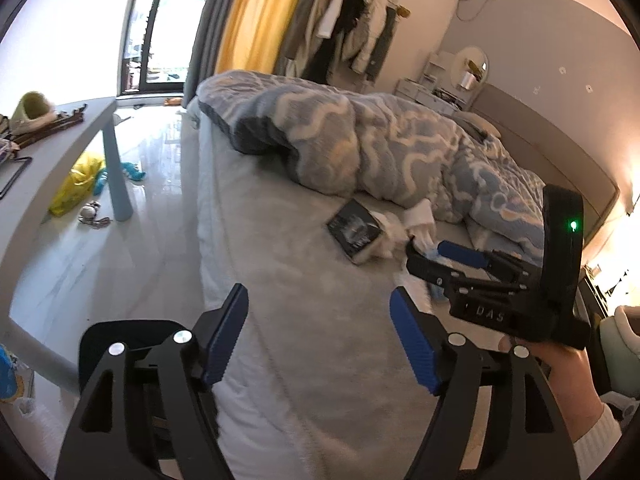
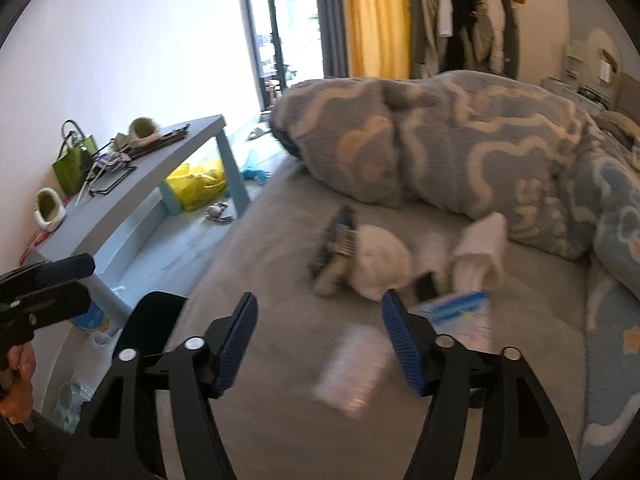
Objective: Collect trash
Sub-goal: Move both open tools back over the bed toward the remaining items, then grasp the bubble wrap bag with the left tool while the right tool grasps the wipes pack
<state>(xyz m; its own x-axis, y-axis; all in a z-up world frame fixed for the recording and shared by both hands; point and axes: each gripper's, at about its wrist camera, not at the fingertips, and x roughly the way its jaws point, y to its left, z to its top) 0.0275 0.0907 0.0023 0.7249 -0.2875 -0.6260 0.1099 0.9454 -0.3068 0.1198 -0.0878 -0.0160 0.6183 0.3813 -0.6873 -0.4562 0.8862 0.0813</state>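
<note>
Bedroom clutter sets the scene: a grey bed (image 2: 280, 360) with a rumpled blue-patterned duvet (image 2: 480, 140) fills most of both views, a pale blue tabletop (image 2: 132, 200) stands beside it, and a yellow bag (image 2: 198, 184) lies on the floor beneath. Judging from how things lie, collecting has hardly started on the bed, since several loose pieces sit there unpicked and neither tool carries anything. Largest among them is a dark book (image 1: 354, 232), probably not rubbish, touching a crumpled white wad (image 2: 380, 260) that looks like tissue or cloth. Just beside that lie a rolled white piece (image 2: 482, 248) against the duvet's edge, a flat blue-and-white packet (image 2: 460, 316), and a small clear plastic item (image 2: 348, 368), too blurred to identify. The soft pieces should squash easily; the flat packet may be harder to lift off the sheet. Both tools are held apart with nothing between their blue pads: the left tool (image 1: 320, 340) hovers over bare sheet, well short of the litter, while the right tool (image 2: 320, 340) hangs just above the clear plastic item, with the packet close by its right finger.
</note>
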